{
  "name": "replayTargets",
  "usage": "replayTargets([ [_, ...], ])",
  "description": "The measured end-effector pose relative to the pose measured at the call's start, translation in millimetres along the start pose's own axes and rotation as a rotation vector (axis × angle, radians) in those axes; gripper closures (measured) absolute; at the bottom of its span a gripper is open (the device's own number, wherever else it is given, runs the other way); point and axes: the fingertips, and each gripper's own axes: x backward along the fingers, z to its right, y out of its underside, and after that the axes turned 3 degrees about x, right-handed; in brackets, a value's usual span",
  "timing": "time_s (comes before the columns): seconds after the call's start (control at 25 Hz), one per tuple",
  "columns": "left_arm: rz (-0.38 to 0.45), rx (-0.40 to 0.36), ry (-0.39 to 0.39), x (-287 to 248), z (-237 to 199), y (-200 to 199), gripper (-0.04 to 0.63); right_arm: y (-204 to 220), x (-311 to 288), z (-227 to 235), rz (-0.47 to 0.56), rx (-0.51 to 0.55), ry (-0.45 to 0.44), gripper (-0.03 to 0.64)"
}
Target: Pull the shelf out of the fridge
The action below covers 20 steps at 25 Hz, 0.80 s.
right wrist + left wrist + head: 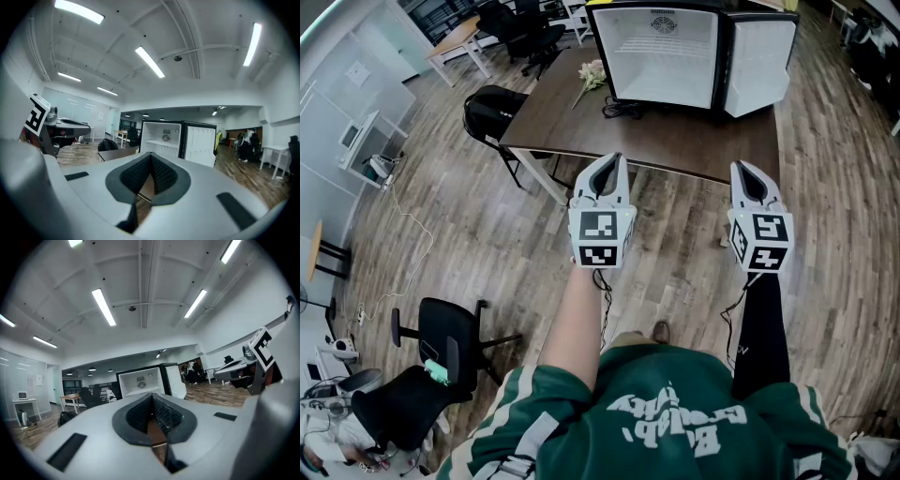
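My left gripper (614,164) hangs short of the counter's (675,136) near edge, jaws pressed together, empty. Right gripper (741,171): likewise. The shelf (159,142) sits inside the open fridge (666,56) at the far edge. Risk: reaching it with jaws unopened would merely shove it.

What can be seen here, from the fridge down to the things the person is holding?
mini fridge: one, black with white inside, door open, far side of the table
shelf: one, white, inside the fridge
table: one, dark brown, ahead of the person
flowers: one bunch, pale, on the table left of the fridge
cable: one, black, on the table by the fridge
bag: one, black, at the table's left end
office chair: one, black, lower left
left gripper: one, white, shut, empty
right gripper: one, white, shut, empty
sweater: one, green, on the person
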Motion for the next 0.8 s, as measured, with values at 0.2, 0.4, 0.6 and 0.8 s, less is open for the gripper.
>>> replayTargets([
  [0.2, 0.008, 0.002, 0.003, -1.0, -1.5, -2.1, 0.58, 0.5, -2.2, -2.9, 0.001, 0.003, -0.004, 0.609],
  [0.4, 0.011, 0.002, -0.002, 1.6, -0.1, -6.1, 0.58, 3.1, -0.5, -0.3, -0.008, -0.001, 0.003, 0.608],
  [0.6, 0.013, -0.007, -0.006, 4.0, -2.6, -9.4, 0.58, 3.4, -2.0, 1.5, 0.001, -0.001, 0.011, 0.607],
  [0.8, 0.01, -0.012, -0.015, 0.1, -13.3, -10.6, 0.58, 1.3, -9.8, -3.6, 0.002, 0.004, 0.01, 0.607],
])
